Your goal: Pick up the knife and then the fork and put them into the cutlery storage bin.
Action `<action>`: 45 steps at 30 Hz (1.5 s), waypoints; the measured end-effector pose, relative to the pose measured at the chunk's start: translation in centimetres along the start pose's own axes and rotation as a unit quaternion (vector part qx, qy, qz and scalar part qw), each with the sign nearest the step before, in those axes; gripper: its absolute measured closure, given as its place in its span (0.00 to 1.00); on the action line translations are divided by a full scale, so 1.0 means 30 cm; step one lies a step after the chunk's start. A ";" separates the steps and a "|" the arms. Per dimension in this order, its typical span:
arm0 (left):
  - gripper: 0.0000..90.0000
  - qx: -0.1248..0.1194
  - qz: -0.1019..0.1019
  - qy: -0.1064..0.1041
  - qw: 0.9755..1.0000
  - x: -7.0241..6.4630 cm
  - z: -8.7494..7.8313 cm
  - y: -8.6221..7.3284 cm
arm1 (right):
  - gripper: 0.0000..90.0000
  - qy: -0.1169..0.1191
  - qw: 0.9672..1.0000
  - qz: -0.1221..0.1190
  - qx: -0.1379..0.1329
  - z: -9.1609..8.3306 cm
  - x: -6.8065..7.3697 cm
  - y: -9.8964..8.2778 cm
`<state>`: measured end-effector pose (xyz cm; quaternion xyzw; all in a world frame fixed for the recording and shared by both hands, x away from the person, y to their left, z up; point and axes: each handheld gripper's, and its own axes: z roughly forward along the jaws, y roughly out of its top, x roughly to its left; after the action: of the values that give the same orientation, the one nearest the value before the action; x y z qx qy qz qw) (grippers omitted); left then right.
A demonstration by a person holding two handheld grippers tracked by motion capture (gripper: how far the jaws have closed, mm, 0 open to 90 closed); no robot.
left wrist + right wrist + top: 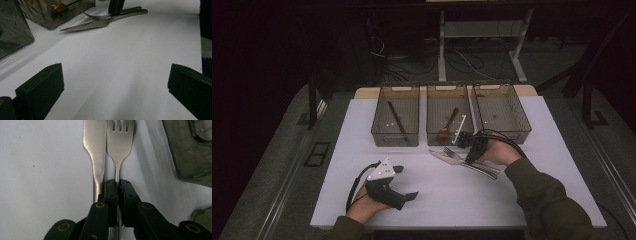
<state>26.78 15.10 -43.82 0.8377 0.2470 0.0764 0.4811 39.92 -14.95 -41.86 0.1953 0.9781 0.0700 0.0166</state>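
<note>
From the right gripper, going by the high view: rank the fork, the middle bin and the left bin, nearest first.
Measured from the right gripper:
1. Fork: between its shut jaws, beside the knife.
2. Middle bin: just beyond the gripper, holding a red spoon.
3. Left bin: farthest, across the table to the left.

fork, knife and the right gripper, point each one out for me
fork (120, 143), right gripper view, on the neck below the tines
knife (95, 137), right gripper view, on the flat of the blade
right gripper (117, 185), right gripper view, between its closed tips on the fork's handle
</note>
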 end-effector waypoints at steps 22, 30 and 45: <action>0.00 -0.003 -0.005 0.002 1.000 0.004 -0.006 -0.002 | 0.94 -0.002 0.987 0.059 -0.150 -0.159 -0.011 -0.121; 0.00 -0.002 -0.004 0.003 1.000 0.005 -0.005 -0.004 | 0.94 -0.010 0.968 0.110 -0.228 -0.215 -0.018 -0.214; 0.00 -0.011 -0.009 0.001 1.000 0.010 -0.012 -0.004 | 0.94 -0.019 0.913 0.178 -0.367 -0.299 -0.072 -0.380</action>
<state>26.87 15.55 -43.76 0.8299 0.2539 0.0760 0.4909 37.04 -27.36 -34.62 0.3477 0.8321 0.4220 0.0924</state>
